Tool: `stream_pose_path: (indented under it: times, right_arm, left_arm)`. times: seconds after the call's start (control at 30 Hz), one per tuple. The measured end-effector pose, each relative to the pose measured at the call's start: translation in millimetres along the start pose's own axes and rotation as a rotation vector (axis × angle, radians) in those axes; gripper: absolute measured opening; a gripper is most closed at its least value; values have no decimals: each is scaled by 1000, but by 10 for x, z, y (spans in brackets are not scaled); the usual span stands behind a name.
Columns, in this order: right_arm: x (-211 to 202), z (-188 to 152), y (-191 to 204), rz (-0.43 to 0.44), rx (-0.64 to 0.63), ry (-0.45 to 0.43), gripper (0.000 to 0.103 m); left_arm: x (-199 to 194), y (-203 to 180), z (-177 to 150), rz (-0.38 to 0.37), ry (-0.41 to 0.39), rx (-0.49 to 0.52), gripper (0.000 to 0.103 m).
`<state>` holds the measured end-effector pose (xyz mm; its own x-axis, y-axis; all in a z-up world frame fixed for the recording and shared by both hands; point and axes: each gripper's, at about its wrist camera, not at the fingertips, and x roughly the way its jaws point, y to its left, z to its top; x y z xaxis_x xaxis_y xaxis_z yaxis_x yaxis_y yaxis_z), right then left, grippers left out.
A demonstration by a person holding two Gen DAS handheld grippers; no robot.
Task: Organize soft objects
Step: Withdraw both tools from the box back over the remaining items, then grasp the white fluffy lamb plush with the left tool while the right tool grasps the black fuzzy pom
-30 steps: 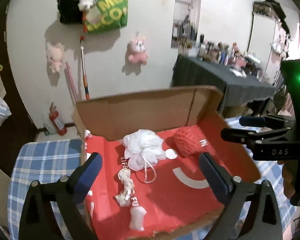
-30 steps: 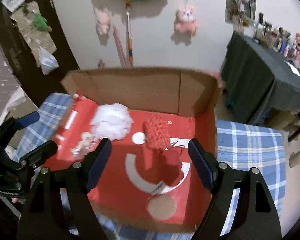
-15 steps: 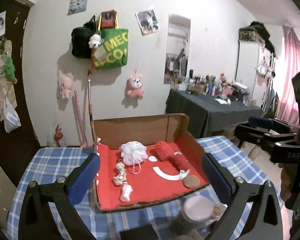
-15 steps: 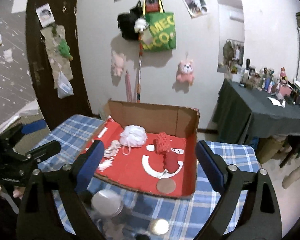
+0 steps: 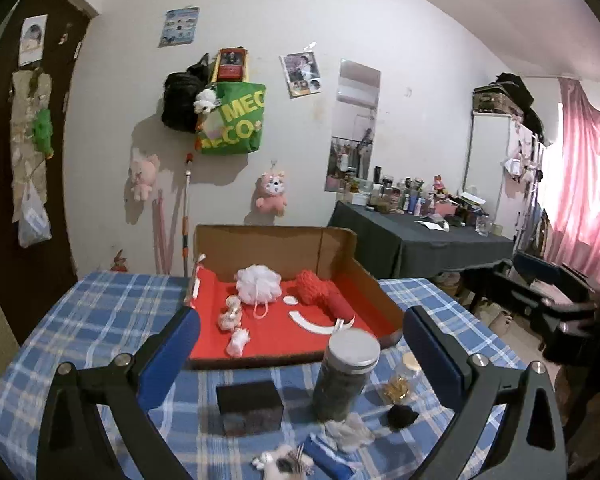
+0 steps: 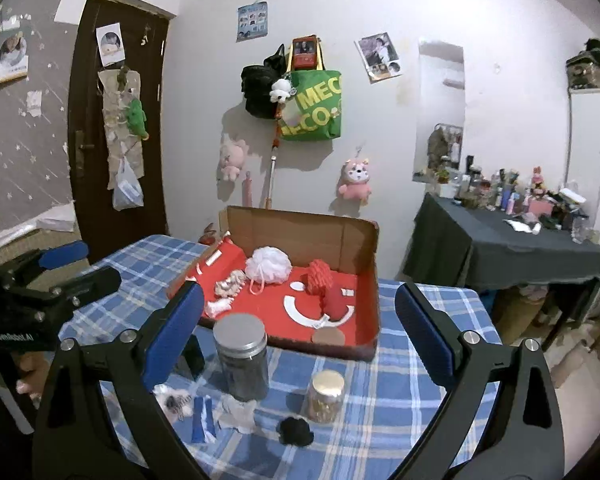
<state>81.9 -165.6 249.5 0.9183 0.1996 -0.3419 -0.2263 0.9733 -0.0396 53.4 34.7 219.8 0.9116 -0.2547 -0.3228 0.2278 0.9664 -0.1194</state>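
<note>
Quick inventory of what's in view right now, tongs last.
cardboard box: 1, brown with red floor, far side of checked table
bath pouf: 1, white, in box
knit piece: 1, red, in box
rope toy: 1, whitish, in box
dark jar: 1, silver lid, before box
small jar: 1, gold lid, near edge
black pompom: 1, near edge
left tongs: open, empty
right tongs: opening, empty

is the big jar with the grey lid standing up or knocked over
Upright: the jar stands on the checked tablecloth with its grey lid on top, in front of the cardboard box.
</note>
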Motion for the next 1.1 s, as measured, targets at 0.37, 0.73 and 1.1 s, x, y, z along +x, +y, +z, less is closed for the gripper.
stream_pose_path:
  times: [0.37,0.73,1.1]
  right_arm:
    - [206,-756,113,-8,41,94,98]
    - [619,-1360,75,-11,69,258,98]
    - [819,-1525,-34,-18,81,312,98]
  left_arm:
    - [17,35,-606,78,39,-12,103]
    - [467,143,-1210,91,244,-37,103]
    - [687,228,-1401,88,335,-26,103]
